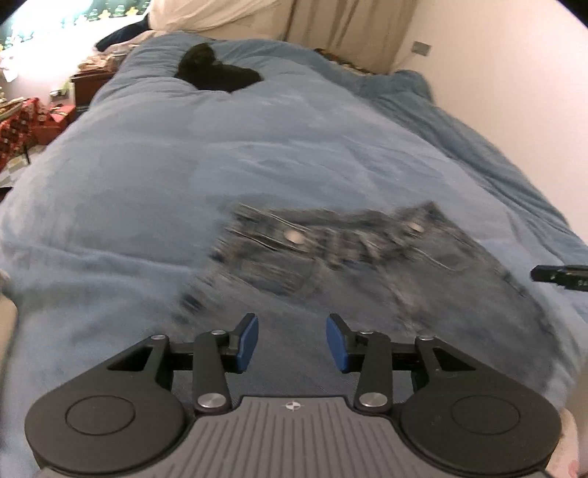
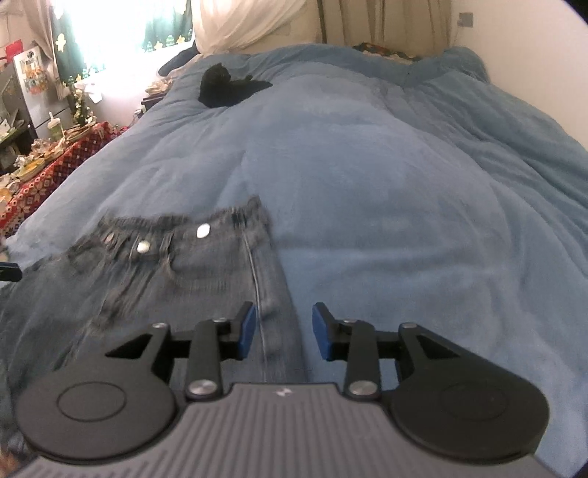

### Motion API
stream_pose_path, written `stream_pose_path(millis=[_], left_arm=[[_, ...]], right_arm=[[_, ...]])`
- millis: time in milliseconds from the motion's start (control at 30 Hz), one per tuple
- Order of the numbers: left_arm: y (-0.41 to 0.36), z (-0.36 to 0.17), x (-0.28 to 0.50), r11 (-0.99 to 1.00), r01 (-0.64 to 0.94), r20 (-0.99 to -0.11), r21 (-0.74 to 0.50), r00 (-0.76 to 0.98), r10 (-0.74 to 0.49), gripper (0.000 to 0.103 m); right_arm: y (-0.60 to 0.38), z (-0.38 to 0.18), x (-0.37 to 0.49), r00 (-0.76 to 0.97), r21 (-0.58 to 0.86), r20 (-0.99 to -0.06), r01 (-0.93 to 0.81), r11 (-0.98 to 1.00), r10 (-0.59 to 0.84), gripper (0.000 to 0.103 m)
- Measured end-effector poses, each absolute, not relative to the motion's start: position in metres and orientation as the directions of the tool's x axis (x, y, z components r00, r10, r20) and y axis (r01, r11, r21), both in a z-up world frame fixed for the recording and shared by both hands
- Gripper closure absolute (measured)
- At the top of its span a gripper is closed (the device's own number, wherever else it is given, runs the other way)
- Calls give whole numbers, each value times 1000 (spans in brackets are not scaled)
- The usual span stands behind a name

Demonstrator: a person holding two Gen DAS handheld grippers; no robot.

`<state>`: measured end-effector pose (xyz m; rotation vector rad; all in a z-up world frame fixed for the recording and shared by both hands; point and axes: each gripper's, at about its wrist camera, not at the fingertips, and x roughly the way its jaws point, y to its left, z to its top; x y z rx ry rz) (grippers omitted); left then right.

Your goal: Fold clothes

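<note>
Jeans (image 1: 341, 257), one dark blue-grey denim pair, lie spread on the blue duvet (image 1: 220, 154) that covers the bed, waistband away from the cameras and legs running back toward them. No brand name, label text or other writing can be read on the denim; motion blur smears the waistband in the left wrist view, and the small mark on each gripper's grey body is too small to make out. Two round metal buttons (image 2: 202, 231) show clearly on the waistband in the right wrist view, with a possible third, duller one further along that I cannot confirm. One black garment (image 2: 229, 90) sits crumpled on the duvet, well beyond the jeans toward the head of the bed. The left gripper (image 1: 292, 343) hangs just above the jeans' near part, its jaws spread wide with nothing between the blue pads (image 1: 248, 342). The right gripper (image 2: 283, 331) hangs over the jeans' right-hand edge, along a pale seam, its jaws likewise spread and holding nothing; whether either touches the cloth I cannot tell. Beside the bed, off the jeans' left side, stands a table with a red patterned cloth (image 2: 55, 176) crowded with small items too blurred to count, and pale curtains (image 2: 239, 25) hang beyond the black garment.
</note>
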<state>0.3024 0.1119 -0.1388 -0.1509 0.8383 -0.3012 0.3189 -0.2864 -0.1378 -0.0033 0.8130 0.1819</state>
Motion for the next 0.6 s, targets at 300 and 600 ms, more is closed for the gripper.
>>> stream_pose_path(millis=[300,600], left_arm=[[35,-136,230,889,351,-664,-294,594,-454,63],[-38,-140,154,832,551,-691,-65,577,-436,63]], right_arm=[[-306,-159,228,642,43,-752,-185,982,154,66],[-306,-165,185,666,11,-728,-227,974,163,64]])
